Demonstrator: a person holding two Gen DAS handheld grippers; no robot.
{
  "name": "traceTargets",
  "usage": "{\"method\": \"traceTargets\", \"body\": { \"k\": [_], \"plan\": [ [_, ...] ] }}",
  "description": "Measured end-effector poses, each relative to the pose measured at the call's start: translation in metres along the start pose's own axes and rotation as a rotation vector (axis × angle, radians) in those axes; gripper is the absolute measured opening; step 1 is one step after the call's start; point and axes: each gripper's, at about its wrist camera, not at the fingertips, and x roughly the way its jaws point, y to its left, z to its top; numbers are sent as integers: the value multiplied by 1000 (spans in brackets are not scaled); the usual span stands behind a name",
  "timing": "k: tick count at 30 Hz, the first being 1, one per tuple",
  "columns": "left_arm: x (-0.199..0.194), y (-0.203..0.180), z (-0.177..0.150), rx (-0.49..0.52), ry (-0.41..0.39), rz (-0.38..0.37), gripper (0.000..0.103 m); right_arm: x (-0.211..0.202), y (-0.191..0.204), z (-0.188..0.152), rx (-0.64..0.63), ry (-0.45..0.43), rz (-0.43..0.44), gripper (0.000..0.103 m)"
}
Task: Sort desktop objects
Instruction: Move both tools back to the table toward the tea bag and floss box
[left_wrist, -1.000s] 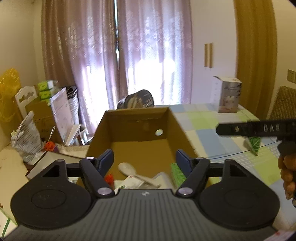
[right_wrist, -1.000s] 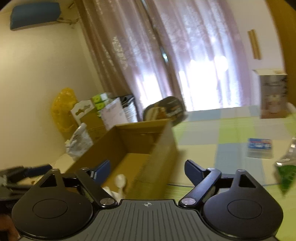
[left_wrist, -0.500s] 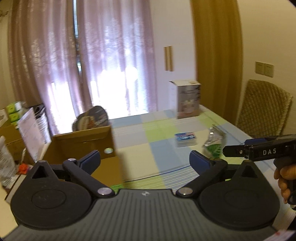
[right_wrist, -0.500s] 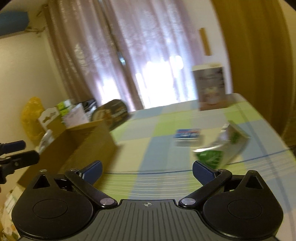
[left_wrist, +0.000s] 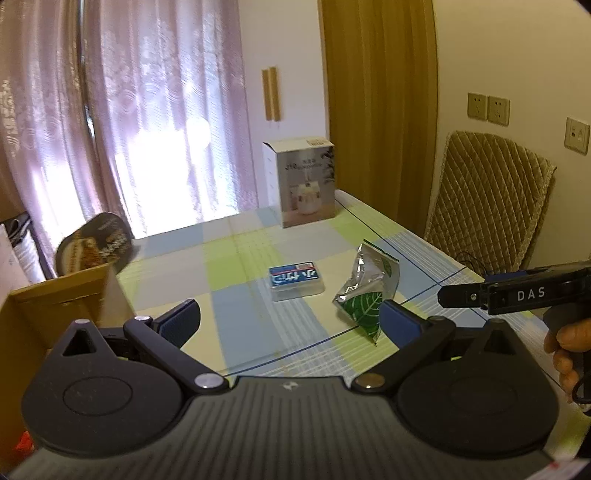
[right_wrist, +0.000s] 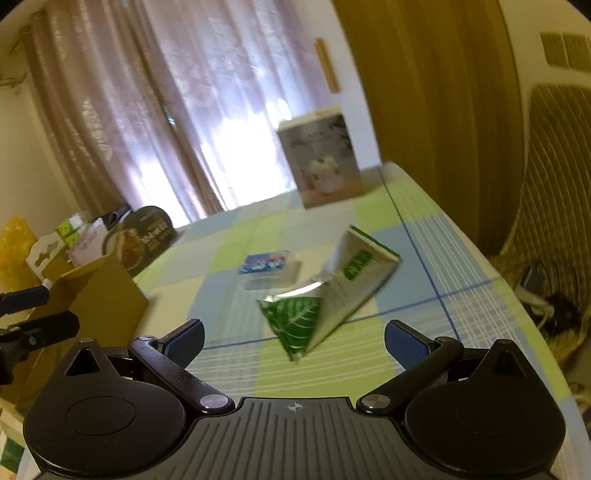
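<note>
Left wrist view: left gripper (left_wrist: 290, 323) fills bottom of frame, jaws spread wide, nothing btwn them. Checked tablecloth (left_wrist: 236, 295) runs up centre. Blue card pack (left_wrist: 295, 281) lies flat mid-frame; silver/green leaf-print pouch (left_wrist: 365, 291) just right of it, crumpled, low tip beside the blue right finger pad (left_wrist: 397, 325). Tall white product box (left_wrist: 301, 181) stands upright at far end of table, upper centre. Cardboard box (left_wrist: 62, 306) at left edge, round dark food tray (left_wrist: 94, 247) leaning behind it. Right edge: other gripper seen side-on w/ a hand (left_wrist: 567, 345) on its grip. Quilted chair back (left_wrist: 487, 206) upper right.

Right wrist view (blurred): right gripper (right_wrist: 293, 341) at bottom, jaws wide apart, empty. Pouch (right_wrist: 325, 291) dead centre, its low corner btwn the fingers but clear of both. Card pack (right_wrist: 267, 267) just behind-left of the pouch. Product box (right_wrist: 321, 158) upper centre. Cardboard box (right_wrist: 99, 295) left, food tray (right_wrist: 144, 236) behind it.
</note>
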Motion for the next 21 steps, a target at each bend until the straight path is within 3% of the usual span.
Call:
{"method": "traceTargets", "body": {
  "k": [13,21],
  "plan": [
    [99,10,-9,-99,98,-11,101,60,-50,18,187,83,-3,101],
    [141,19,-4,-108,115,-19,101,100,-52,33,164,115,7,101]
  ]
}}
